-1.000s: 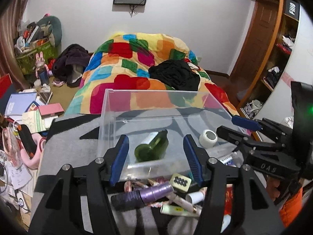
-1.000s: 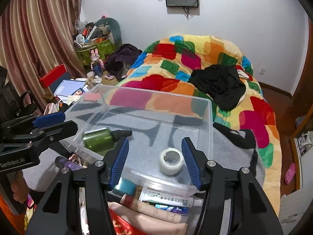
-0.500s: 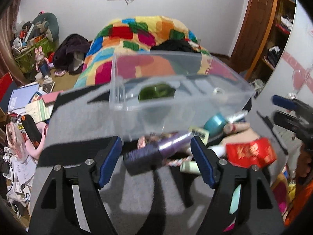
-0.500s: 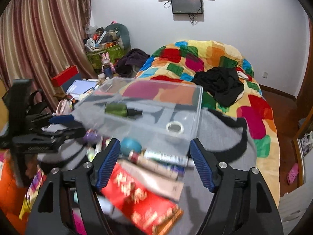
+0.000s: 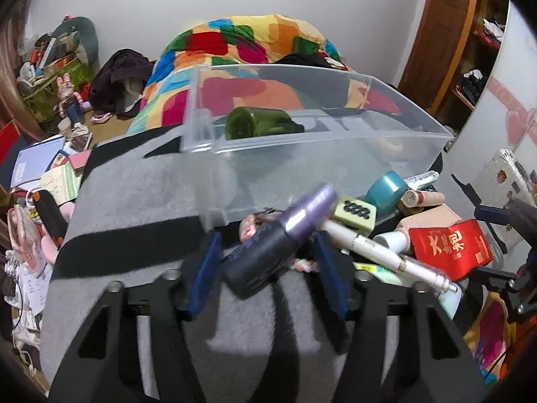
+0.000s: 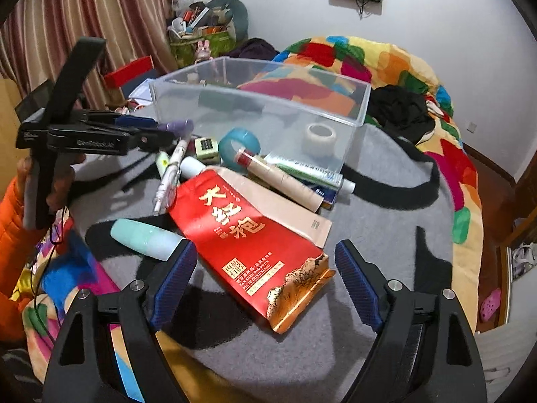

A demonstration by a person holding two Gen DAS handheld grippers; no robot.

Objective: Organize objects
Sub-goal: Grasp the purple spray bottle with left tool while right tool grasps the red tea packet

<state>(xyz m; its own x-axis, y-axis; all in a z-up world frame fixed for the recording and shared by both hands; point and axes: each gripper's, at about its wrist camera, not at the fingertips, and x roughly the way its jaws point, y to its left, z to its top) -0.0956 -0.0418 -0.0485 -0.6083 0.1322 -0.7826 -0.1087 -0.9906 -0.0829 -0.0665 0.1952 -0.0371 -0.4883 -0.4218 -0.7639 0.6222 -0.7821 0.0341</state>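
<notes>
Here the left gripper (image 5: pixel 265 265) has just been closing and its blue pads now stand on both sides of the dark purple bottle (image 5: pixel 268 252), which lies just in front of the clear plastic box (image 5: pixel 322 154). The right gripper (image 6: pixel 265 282) has been opening and is wide and empty, with the red foil pouch (image 6: pixel 248 235) on the grey blanket (image 6: pixel 386 235) between its fingers, not touched.

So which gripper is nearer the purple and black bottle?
Left. The left gripper has the purple and black bottle between its closing fingers. The right gripper hangs open over the red packet, further off.
</notes>
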